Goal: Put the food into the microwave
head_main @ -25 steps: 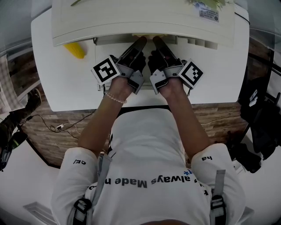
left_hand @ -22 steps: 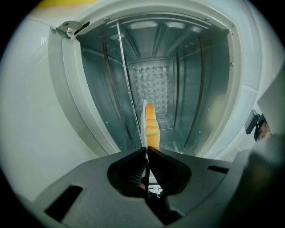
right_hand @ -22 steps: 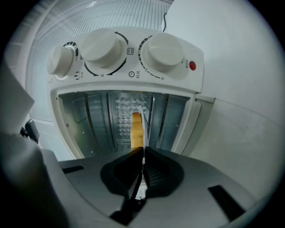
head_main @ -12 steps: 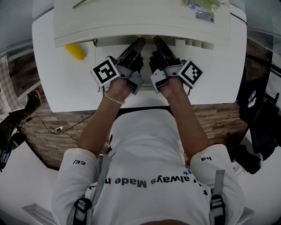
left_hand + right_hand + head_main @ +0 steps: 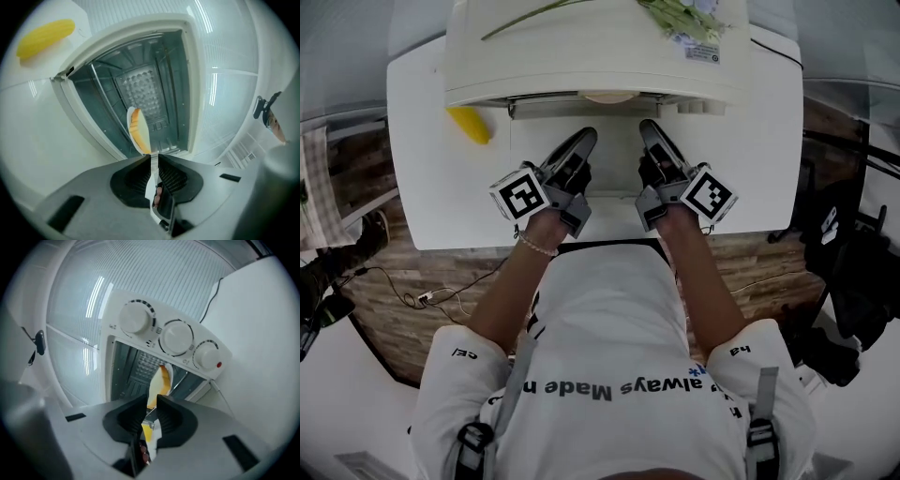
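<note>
White slogan T-shirt [image 5: 609, 314], beaded bracelet [image 5: 536, 247], grey straps [image 5: 517, 370].

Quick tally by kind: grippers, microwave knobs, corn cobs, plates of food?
Grippers: 2, left gripper and right gripper
Microwave knobs: 3
Corn cobs: 1
Plates of food: 1
Total: 7

1 plate [image 5: 609, 97] in microwave [image 5: 591, 47], on table [image 5: 422, 192]; corn [image 5: 469, 124] L of microwave.

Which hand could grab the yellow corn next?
Probably left. The corn lies on the table left of the microwave, on the left gripper's side; its jaws have just been opening, with nothing between them. The right gripper is farther off, across the open door.
</note>
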